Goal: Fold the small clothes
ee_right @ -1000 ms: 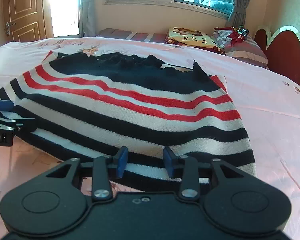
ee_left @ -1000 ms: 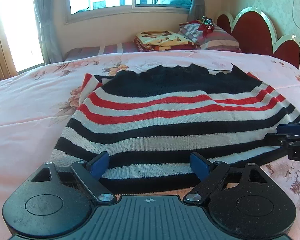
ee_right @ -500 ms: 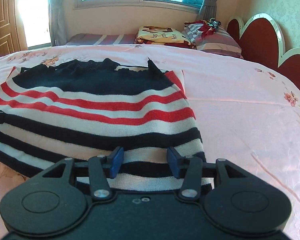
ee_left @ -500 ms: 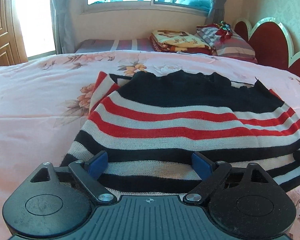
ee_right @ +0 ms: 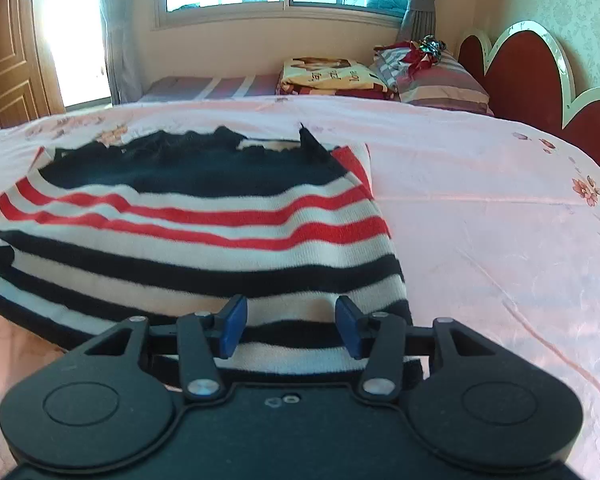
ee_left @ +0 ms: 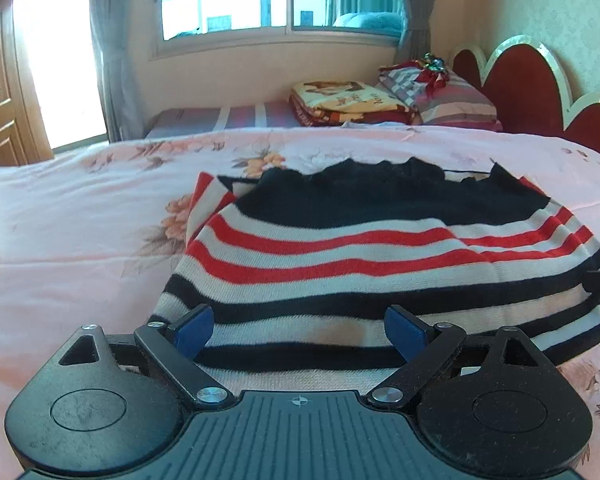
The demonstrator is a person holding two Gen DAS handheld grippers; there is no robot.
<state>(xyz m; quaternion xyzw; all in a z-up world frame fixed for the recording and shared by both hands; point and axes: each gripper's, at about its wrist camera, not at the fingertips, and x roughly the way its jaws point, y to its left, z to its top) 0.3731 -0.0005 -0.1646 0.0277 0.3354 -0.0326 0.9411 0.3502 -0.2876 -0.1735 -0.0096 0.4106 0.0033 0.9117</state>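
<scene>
a red, white and black striped knit sweater (ee_left: pixel 380 264) lies spread on the pink floral bedspread (ee_left: pixel 80 240) of the bed, its black neckline end toward the far edge by the window and its hem at the near edge, under both tools. the left gripper (ee_left: pixel 300 326) hovers over the hem's left part with its blue pads spread wide, nothing pinched between them; the knit simply lies below the gap. the right gripper (ee_right: pixel 290 326) sits over the hem near the sweater's right side edge; its jaws have just been opening and now stand about half apart, the striped fabric showing between the pads but not pressed by them. placing one tool toward each end of the hem looks like a way to lift that edge evenly and carry it toward the neckline, so the fold stays straight. folded blankets (ee_left: pixel 344 100) sit at the far edge near the red scalloped headboard (ee_left: pixel 532 92).
</scene>
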